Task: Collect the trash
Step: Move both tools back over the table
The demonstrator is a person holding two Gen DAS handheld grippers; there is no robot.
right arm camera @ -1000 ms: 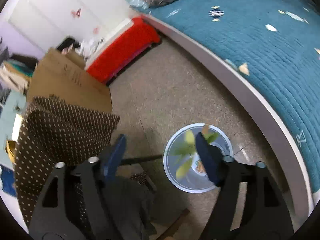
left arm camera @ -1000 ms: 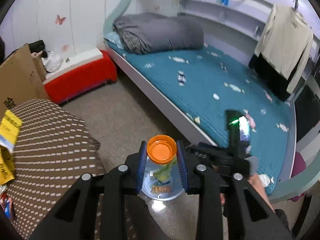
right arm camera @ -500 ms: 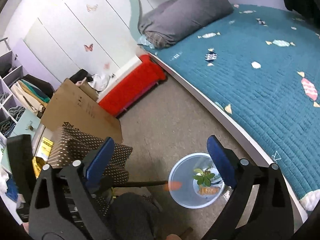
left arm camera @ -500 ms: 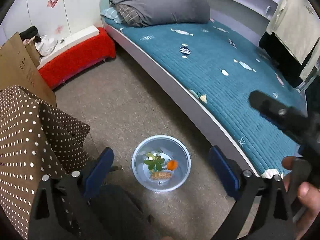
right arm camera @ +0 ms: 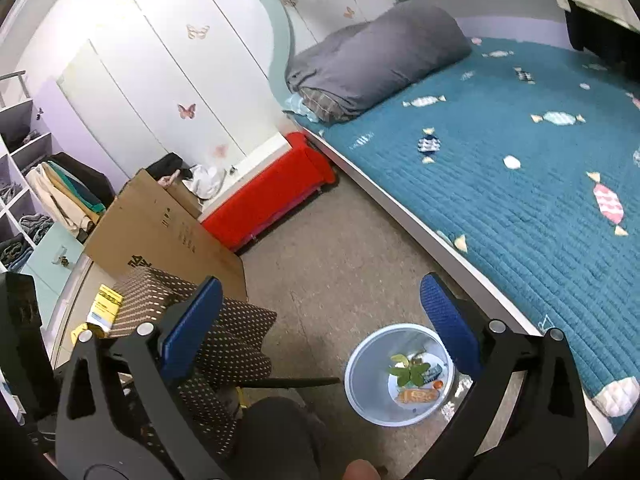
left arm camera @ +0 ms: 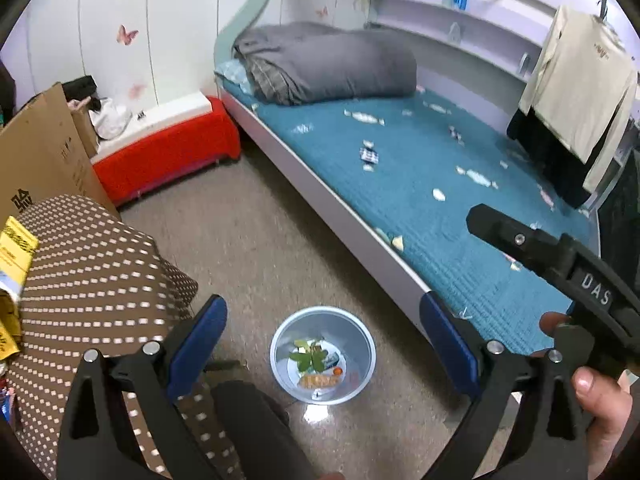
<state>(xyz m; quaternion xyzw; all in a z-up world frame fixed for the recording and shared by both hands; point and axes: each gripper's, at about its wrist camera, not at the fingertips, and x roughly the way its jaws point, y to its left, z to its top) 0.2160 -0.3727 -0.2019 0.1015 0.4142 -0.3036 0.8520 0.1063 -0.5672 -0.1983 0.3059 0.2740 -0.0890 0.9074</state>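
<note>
A pale blue bin point(left arm camera: 280, 350) stands on the floor beside the bed. Inside lie green leaves point(left arm camera: 308, 358), an orange-capped bottle point(left arm camera: 334, 364) and an orange packet point(left arm camera: 320, 381). My left gripper point(left arm camera: 322, 316) hangs above the bin, open, with nothing between its blue pads point(left arm camera: 200, 332). In the right wrist view the bin point(right arm camera: 372, 352) sits low and to the right, partly behind the right pad point(right arm camera: 448, 324). My right gripper point(right arm camera: 320, 296) is high above the floor; its jaws are opening and nothing is between them. A hand point(left arm camera: 600, 396) holds its black body point(left arm camera: 560, 260) at the right.
A bed with a teal quilt point(left arm camera: 420, 168) and grey bedding point(left arm camera: 332, 68) runs along the right. A red bench point(left arm camera: 168, 156), cardboard point(left arm camera: 40, 152) and a brown dotted cloth point(left arm camera: 92, 280) crowd the left. Clothes point(left arm camera: 576, 80) hang at the far right. A dark knee point(left arm camera: 256, 420) is below.
The left gripper let go of the orange-capped bottle, which now lies in the bin, and its jaws spread wide. The right gripper rose well above the bin and opened wider.
</note>
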